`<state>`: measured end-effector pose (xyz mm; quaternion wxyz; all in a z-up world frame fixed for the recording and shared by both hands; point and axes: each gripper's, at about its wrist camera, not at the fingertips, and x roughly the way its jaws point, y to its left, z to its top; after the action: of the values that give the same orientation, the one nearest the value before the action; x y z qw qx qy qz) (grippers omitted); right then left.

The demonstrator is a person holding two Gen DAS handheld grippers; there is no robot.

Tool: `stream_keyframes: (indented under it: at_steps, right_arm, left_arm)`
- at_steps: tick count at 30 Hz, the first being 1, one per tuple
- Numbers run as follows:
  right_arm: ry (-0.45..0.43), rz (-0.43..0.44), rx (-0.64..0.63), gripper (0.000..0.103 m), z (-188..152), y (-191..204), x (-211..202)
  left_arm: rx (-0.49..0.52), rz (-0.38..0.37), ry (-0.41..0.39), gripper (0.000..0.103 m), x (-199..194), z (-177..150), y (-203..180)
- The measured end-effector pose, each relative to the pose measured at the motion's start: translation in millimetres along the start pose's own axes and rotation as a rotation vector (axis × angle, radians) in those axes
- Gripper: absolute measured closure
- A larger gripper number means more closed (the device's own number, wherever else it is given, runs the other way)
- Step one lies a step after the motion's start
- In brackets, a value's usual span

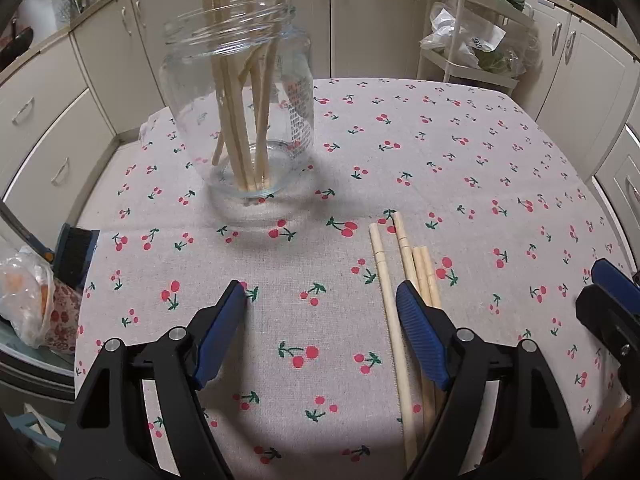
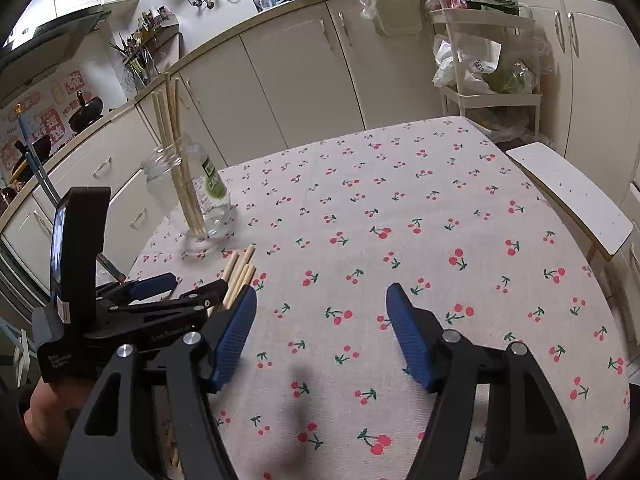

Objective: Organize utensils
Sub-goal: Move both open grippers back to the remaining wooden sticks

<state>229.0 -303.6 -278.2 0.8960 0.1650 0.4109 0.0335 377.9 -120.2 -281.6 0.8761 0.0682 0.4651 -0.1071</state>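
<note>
A clear glass jar stands upright on the cherry-print tablecloth, with several wooden chopsticks leaning inside it. Several more loose chopsticks lie side by side on the cloth in front of the jar. My left gripper hovers open over them. One stick shows just inside its right finger and the others run under that finger; the pads press on nothing. My right gripper is open over bare cloth, to the right of the loose chopsticks. The jar stands far left in that view.
Cream cabinets line the far wall. A white trolley with plastic bags stands behind the table's far edge. A white bench runs along the table's right side. A plastic bag sits beyond the left edge.
</note>
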Motion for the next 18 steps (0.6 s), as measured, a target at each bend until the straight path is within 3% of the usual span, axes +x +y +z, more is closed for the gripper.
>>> stream_keyframes:
  at_steps: [2, 4, 6, 18]
  right_arm:
    - [0.013, 0.001, -0.024, 0.037, 0, 5, 2]
    - [0.044, 0.008, -0.054, 0.037, -1, 13, 7]
    - [0.077, 0.021, -0.081, 0.038, -4, 21, 13]
    - [0.210, -0.019, -0.241, 0.038, -5, 56, 56]
  left_arm:
    - [-0.005, 0.003, 0.000, 0.030, 1, 2, 0]
    - [0.004, 0.002, 0.001, 0.043, 0, 3, -1]
    - [0.009, 0.000, 0.008, 0.049, -2, 4, 1]
    - [-0.021, 0.006, 0.003, 0.050, -10, -7, 30]
